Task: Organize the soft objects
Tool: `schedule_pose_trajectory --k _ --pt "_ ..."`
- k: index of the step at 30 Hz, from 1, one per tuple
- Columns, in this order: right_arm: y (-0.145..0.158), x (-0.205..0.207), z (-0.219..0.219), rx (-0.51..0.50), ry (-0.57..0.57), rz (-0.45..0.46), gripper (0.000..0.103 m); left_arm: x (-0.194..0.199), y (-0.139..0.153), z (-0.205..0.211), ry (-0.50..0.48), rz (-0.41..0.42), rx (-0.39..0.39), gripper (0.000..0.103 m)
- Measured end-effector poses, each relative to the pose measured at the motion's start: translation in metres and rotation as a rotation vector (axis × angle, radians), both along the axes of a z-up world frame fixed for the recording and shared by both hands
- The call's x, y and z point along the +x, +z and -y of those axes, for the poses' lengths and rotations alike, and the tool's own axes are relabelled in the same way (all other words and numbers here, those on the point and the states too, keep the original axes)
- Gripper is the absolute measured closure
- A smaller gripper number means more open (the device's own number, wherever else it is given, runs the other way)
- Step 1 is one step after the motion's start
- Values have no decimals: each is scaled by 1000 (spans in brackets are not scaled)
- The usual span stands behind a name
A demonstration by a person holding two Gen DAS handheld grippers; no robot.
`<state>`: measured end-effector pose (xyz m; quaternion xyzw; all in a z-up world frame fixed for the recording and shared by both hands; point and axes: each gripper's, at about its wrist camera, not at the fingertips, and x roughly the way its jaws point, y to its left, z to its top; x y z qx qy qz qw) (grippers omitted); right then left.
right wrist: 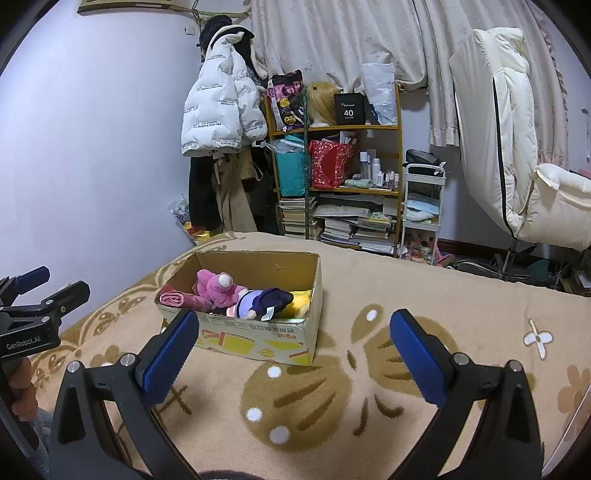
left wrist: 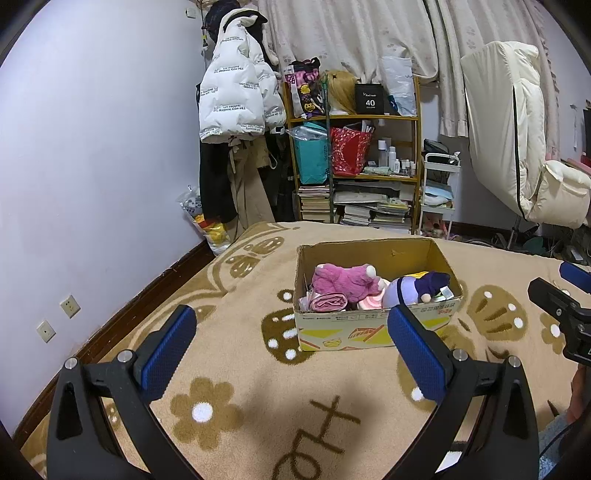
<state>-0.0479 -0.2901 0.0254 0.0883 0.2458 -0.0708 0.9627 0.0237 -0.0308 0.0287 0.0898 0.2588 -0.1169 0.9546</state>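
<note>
Room, far left: pale lilac wall [left wrist: 92, 129] with two wall sockets [left wrist: 69, 305] low down above a dark wooden skirting board [left wrist: 147, 295]. Next, a coat stand bearing a white puffer jacket [left wrist: 236, 85] printed with rows of text, with dark and beige garments hanging below it. To its right, a yellow-framed shelf unit [left wrist: 354, 118]: top shelf holds a blonde wig [left wrist: 341, 90] and a black box marked "40" [left wrist: 370, 99]; middle shelf, a teal bag [left wrist: 312, 158], a red patterned bag [left wrist: 349, 151] and small bottles; bottom shelf, stacked books [left wrist: 373, 212]. Floral curtains [left wrist: 369, 33] hang behind. Further right, a white trolley [left wrist: 439, 184], then a cream reclining chair [left wrist: 517, 129]. Surface: a beige fleece blanket [left wrist: 240, 350] with brown flower and seashell motifs. Left gripper [left wrist: 291, 349]: blue-padded jaws spread wide, holding nothing, poised above the blanket short of the box. Centre: an open cardboard box [left wrist: 369, 328] resting on the blanket, containing a pink plush toy [left wrist: 343, 280], a rolled pink cloth [left wrist: 327, 301], a purple plush doll [left wrist: 417, 288] and a yellow soft item [right wrist: 301, 297]. Right gripper [right wrist: 293, 349]: jaws likewise wide apart and empty, just right of the box.
</note>
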Motion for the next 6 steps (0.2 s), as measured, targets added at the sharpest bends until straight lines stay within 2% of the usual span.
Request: schedule_pose_trajectory --k 6 --pt "0 0 1 -1 2 0 0 0 0 0 -2 2 2 1"
